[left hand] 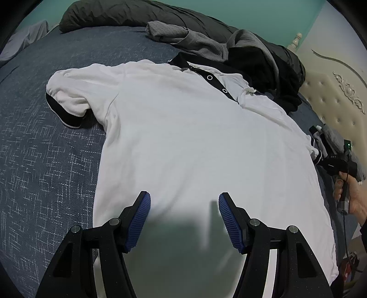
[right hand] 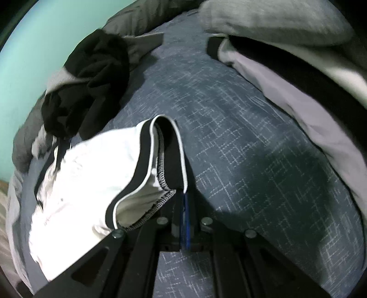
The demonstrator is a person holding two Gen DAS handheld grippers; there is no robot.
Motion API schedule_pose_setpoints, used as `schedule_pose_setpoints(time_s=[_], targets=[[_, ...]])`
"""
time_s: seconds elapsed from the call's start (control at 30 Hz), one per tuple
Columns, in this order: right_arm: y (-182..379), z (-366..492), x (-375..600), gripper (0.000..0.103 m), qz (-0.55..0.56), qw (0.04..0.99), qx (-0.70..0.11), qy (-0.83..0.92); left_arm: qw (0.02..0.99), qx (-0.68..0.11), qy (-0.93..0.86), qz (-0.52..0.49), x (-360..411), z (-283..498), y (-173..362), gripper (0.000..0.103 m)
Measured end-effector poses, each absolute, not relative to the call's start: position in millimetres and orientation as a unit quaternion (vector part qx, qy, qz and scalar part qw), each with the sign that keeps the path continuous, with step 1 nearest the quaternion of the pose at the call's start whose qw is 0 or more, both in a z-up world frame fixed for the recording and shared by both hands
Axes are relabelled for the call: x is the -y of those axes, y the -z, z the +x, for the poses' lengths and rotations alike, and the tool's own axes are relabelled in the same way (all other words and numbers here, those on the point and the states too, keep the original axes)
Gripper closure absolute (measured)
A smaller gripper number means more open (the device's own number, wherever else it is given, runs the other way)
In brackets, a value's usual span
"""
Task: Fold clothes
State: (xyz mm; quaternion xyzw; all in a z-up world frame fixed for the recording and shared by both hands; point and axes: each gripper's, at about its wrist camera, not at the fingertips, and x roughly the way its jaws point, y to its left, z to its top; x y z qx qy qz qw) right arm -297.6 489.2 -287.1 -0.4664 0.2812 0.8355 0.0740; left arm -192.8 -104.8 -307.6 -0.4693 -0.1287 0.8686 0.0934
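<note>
Blue-grey bedcover with a white crosshatch weave is filling the room's bed, and the white polo shirt is lying spread face-up across it, collar toward the far pile. Seen from the left wrist, the left gripper is hovering over the shirt's lower body with its blue pads standing wide apart and nothing between them. Left of the shirt's body, its left-hand sleeve is sticking out flat with the black cuff showing. Beyond the collar, a grey knit garment and a heap of black clothes are crowding the shirt's top edge, and a dark duvet is running behind them. At the shirt's right edge a hand is gripping the other tool.

From the right wrist, the right gripper is pinched closed on the black-trimmed cuff of the shirt's other sleeve, lifting it off the bedcover. Beyond that sleeve the black heap is sitting close, and a pale garment is lying well to the sleeve's right.

I judge the folding to be at a sleeve stage: the body is lying open and unfolded, one sleeve is out flat, the other is raised. The pile by the collar is looking likely to snag any fold toward the top.
</note>
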Motion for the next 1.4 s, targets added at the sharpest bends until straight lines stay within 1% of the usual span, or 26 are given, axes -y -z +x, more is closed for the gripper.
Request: schedule_pose_setpoints(time_s=[0.03,0.1,0.13,0.17,0.2,0.27,0.33,0.47,0.53,0.57,0.7,0.8,0.9,1.0,1.07,1.27,1.3,1.37,1.4], targets=[[285.7,-297.6,-489.8,0.101,-0.465,0.072,-0.28,-0.837,0.094,0.129,-0.869,-0.469,104.9,-192.4,307.3,0.037],[283.0,-297.6,-491.0,0.092,-0.464,0.068,-0.277,-0.839,0.094,0.129,-0.869,-0.468,105.4,-192.0,306.8,0.037],[281.3,-297.6,-491.7,0.08,-0.462,0.066,-0.276,-0.84,0.094,0.129,-0.869,-0.468,105.7,-191.9,306.6,0.037],[273.2,-296.4,-495.7,0.069,-0.443,0.074,-0.275,-0.85,0.093,0.129,-0.869,-0.468,106.0,-192.0,306.4,0.037],[265.4,-295.5,-499.6,0.069,-0.426,0.081,-0.275,-0.858,0.093,0.13,-0.869,-0.468,106.1,-192.0,306.2,0.037],[261.3,-299.8,-504.4,0.069,-0.419,0.079,-0.291,-0.857,0.093,0.129,-0.869,-0.468,105.8,-192.1,306.3,0.037],[257.6,-307.2,-501.1,0.068,-0.421,0.076,-0.285,-0.858,0.093,0.128,-0.869,-0.468,105.1,-192.4,306.7,0.037],[250.9,-317.9,-482.9,0.069,-0.421,0.025,-0.259,-0.869,0.093,0.127,-0.869,-0.469,104.0,-192.9,307.0,0.037],[258.0,-325.4,-475.7,0.069,-0.448,0.03,-0.242,-0.86,0.094,0.126,-0.869,-0.469,103.5,-192.6,307.1,0.037],[265.2,-329.2,-476.2,0.069,-0.462,0.039,-0.247,-0.851,0.094,0.125,-0.869,-0.47,103.5,-192.3,307.2,0.037],[274.6,-331.3,-486.3,0.069,-0.458,0.042,-0.272,-0.845,0.093,0.126,-0.869,-0.469,104.7,-192.2,307.1,0.037],[283.5,-341.3,-487.5,0.069,-0.47,0.041,-0.263,-0.842,0.092,0.127,-0.869,-0.47,105.6,-192.6,307.7,0.037],[289.8,-342.3,-491.4,0.069,-0.473,0.038,-0.273,-0.837,0.092,0.126,-0.868,-0.471,105.4,-192.5,308.9,0.037],[275.2,-340.5,-490.1,0.069,-0.448,0.051,-0.255,-0.855,0.092,0.125,-0.868,-0.472,105.1,-192.6,309.5,0.037],[268.8,-338.9,-492.2,0.069,-0.426,0.037,-0.271,-0.862,0.092,0.125,-0.868,-0.472,104.9,-192.7,309.6,0.037],[278.4,-352.4,-491.3,0.069,-0.443,0.037,-0.276,-0.852,0.09,0.124,-0.868,-0.472,104.8,-192.5,309.6,0.037],[276.7,-345.5,-491.9,0.07,-0.44,0.038,-0.278,-0.853,0.09,0.124,-0.868,-0.472,105.2,-192.7,309.7,0.037],[273.9,-343.8,-492.6,0.099,-0.428,0.04,-0.275,-0.86,0.089,0.124,-0.868,-0.472,106.1,-193.1,309.9,0.037],[270.8,-342.2,-493.7,0.1,-0.421,0.041,-0.27,-0.865,0.09,0.125,-0.868,-0.473,106.5,-193.0,310.3,0.037]])
